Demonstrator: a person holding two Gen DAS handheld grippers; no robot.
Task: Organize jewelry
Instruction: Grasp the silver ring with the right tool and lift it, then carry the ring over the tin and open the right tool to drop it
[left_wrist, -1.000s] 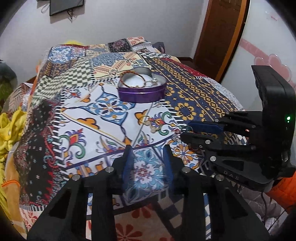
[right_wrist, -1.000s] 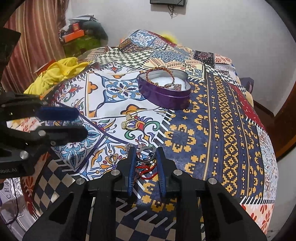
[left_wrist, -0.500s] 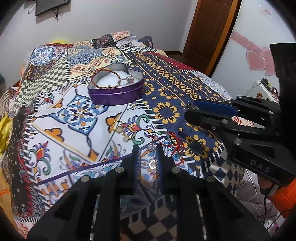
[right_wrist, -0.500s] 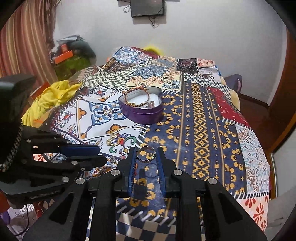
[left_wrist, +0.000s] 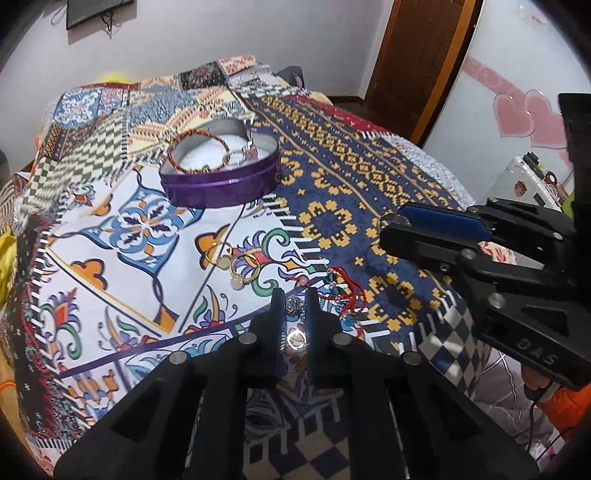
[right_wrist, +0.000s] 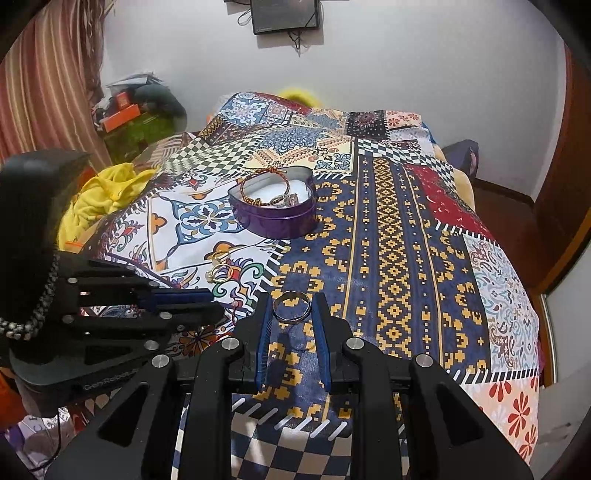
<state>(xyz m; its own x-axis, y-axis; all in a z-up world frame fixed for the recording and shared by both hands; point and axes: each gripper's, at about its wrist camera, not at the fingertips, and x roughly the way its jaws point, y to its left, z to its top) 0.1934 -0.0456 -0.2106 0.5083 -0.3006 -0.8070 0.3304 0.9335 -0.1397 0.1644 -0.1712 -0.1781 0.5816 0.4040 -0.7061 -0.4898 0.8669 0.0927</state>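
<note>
Now: a ring pinched in each gripper above the patchwork bed

Down at the left gripper (left_wrist: 294, 301), the jaws have just been closing and now stand narrow with a small silver filigree ring (left_wrist: 294, 303) caught between their tips; it is too small to tell whether the pads press it firmly. Its ornate face tilts up toward the camera. Just behind it a shiny spot glints between the fingers; what it is cannot be told.

The right gripper (right_wrist: 291, 306) pinches a plain silver band (right_wrist: 291, 306) across its width, so the hoop lies nearly flat, its opening facing upward, held clear above the bedspread (right_wrist: 406, 258).

Just right of the left jaws lies a tangle of red cord bracelets (left_wrist: 347, 291) with blue beads. Farther out to the left, a small cluster of gold rings (left_wrist: 236, 264) rests on a white floral patch, some with pale stones.

Well beyond, toward the middle of the bed, sits a purple heart-shaped tin (left_wrist: 221, 173), open, lined in white, holding a braided red-and-gold bangle (left_wrist: 197, 151) propped against the rim and a few small silvery pieces beside it.
</note>
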